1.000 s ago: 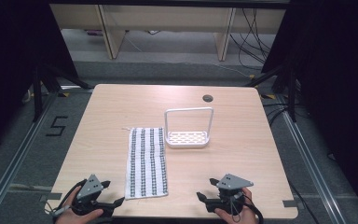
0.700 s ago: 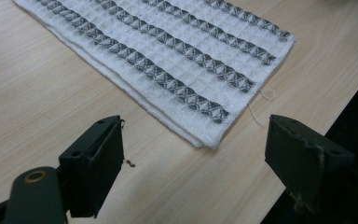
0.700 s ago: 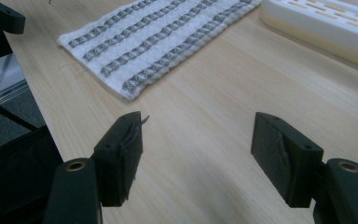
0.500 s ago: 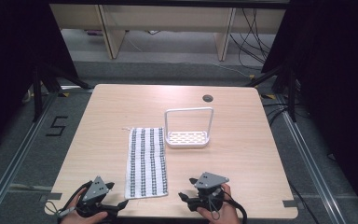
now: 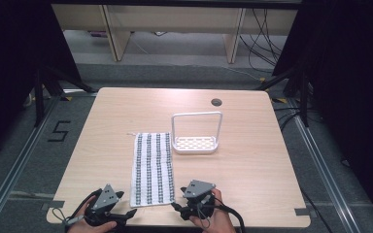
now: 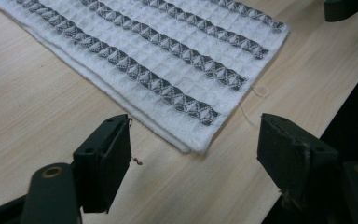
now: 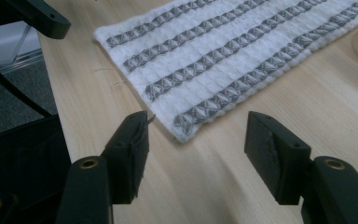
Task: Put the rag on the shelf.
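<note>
A folded white towel [image 5: 151, 167] with dark stripes lies flat on the wooden table [image 5: 252, 165], its short end toward me. My left gripper [image 5: 127, 214] sits at the towel's near left corner and my right gripper [image 5: 176, 208] at its near right corner. In the left gripper view the open left gripper [image 6: 198, 140] has that towel [image 6: 168, 60] corner just between its tips, not pressed. In the right gripper view the right gripper [image 7: 199, 133] frames the other corner of the towel [image 7: 223, 51] the same way. Both pairs of jaws have just been closing a little.
A white rack [image 5: 195, 144] with a tall hoop handle stands just beyond the towel's far right corner. A round cable hole [image 5: 216, 102] sits near the table's far edge. Both hands are at the table's front edge. Dark floor and rails flank the table.
My right gripper has slid left along the front edge to the towel's near right corner. The left gripper has hardly shifted. The towel lies as before.
</note>
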`<state>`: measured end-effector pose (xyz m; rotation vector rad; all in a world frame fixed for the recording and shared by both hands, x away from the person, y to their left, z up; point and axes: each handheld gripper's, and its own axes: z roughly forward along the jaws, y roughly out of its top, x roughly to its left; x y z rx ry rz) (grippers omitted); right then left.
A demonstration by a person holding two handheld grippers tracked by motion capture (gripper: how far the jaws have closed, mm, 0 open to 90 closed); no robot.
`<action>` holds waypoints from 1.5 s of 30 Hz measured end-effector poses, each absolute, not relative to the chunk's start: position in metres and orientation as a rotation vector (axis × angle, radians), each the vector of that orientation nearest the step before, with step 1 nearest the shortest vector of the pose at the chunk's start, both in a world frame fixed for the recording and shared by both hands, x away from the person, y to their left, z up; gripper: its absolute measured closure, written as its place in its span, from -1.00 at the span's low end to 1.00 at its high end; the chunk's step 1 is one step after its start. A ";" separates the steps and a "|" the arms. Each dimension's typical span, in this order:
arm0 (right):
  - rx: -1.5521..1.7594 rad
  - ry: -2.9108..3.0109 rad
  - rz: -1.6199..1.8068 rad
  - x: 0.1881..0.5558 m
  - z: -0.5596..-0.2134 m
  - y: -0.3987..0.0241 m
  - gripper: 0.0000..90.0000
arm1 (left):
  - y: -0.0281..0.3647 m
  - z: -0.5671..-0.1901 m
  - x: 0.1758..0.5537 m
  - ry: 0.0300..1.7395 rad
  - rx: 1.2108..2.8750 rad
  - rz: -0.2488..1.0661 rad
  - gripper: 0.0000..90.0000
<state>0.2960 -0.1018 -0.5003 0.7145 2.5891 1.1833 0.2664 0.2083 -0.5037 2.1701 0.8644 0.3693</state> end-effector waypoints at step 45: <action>0.729 2.616 1.153 0.318 -0.510 -0.074 0.88 | 0.192 -0.504 0.284 0.779 2.189 0.380 0.87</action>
